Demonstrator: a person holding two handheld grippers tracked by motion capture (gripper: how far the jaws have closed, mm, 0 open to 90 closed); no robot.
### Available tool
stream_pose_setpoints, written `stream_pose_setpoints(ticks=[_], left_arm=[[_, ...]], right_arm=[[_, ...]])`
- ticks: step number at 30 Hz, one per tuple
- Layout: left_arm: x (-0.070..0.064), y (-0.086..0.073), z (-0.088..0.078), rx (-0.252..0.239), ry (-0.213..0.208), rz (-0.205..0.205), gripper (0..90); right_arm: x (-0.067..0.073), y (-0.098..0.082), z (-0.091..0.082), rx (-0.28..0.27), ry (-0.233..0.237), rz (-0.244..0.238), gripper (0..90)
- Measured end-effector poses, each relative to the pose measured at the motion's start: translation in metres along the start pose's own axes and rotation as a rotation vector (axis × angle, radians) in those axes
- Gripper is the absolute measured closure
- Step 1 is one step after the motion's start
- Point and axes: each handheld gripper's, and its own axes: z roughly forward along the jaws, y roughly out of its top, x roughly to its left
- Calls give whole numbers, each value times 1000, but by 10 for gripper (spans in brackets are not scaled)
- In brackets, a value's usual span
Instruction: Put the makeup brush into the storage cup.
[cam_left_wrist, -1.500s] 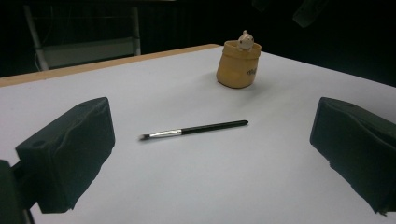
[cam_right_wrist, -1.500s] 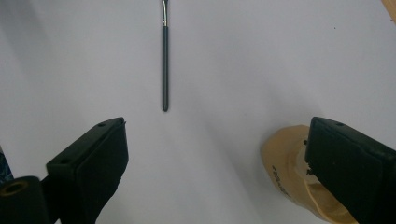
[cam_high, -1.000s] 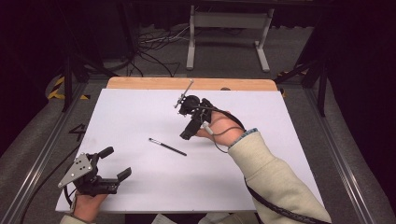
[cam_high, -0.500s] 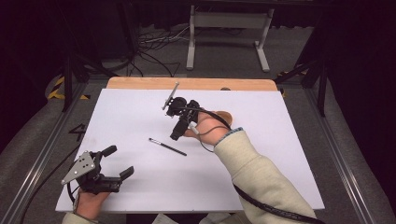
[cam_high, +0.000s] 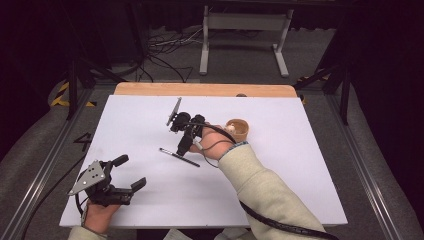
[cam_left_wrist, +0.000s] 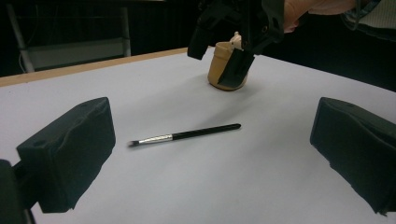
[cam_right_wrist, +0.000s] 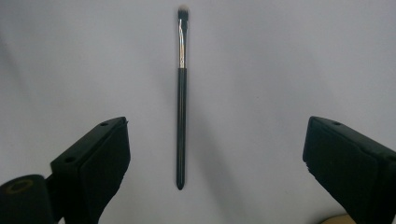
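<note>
Nearest, the left gripper (cam_high: 122, 185) rests at the table's (cam_high: 300, 190) near-left corner, jaws spread and empty. Farther in, one thin brush (cam_high: 179, 157) lies flat mid-table. Just beyond it hangs the right gripper (cam_high: 183, 146), jaws spread wide with the brush (cam_right_wrist: 181, 109) centred between them. One tan cup (cam_high: 239, 130) stands behind, to the right. A slim handle could roll or skid away if the jaws close unevenly.

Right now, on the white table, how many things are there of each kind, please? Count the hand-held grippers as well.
Brush: 1
Small tan cup: 1
Hand-held grippers: 2, the left hand-held gripper and the right hand-held gripper, both open
Total: 4
</note>
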Motion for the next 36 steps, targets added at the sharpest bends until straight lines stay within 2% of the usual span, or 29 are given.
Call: stream_pose_setpoints(ticks=[3, 11, 15, 22, 29, 31, 36], left_arm=[[1, 0, 0, -5, 2, -12, 12], [1, 0, 1, -3, -1, -12, 13], [1, 0, 1, -1, -3, -10, 13], [2, 0, 1, -8, -1, -15, 12], [1, 0, 1, -2, -5, -26, 14], [2, 0, 1, -5, -7, -17, 15], [1, 0, 1, -2, -7, -17, 17]], right_arm=[[0, -1, 8, 2, 12, 13, 88], [0, -3, 24, 25, 36, 23, 117], [3, -3, 31, 40, 39, 19, 141], [3, -6, 41, 44, 41, 43, 173], [6, -8, 50, 60, 41, 38, 244], [6, -9, 53, 61, 39, 31, 288], [8, -8, 55, 70, 43, 38, 335]])
